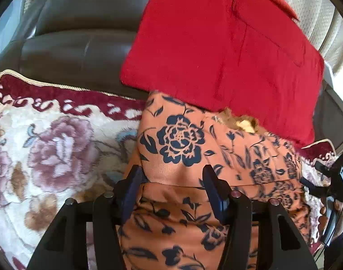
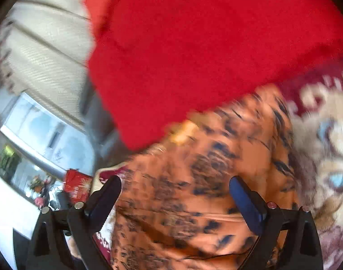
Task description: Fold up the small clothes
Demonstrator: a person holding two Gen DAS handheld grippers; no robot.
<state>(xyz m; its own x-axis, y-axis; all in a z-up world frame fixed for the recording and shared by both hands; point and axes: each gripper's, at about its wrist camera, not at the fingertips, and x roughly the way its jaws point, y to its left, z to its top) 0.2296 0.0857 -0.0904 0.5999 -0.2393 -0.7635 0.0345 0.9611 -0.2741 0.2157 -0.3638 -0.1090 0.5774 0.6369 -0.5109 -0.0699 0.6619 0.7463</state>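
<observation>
An orange garment printed with dark blue flowers lies folded on a floral blanket. A folded red garment rests on its far end, and a small golden patch shows at the red edge. My left gripper hovers over the near part of the orange cloth, jaws apart, with cloth beneath them but not pinched. In the blurred right wrist view, the right gripper stands wide open above the same orange garment, with the red garment beyond it.
A dark brown leather sofa back rises behind the blanket. Pale curtains and a window lie to the left in the right wrist view, with a red bag low down.
</observation>
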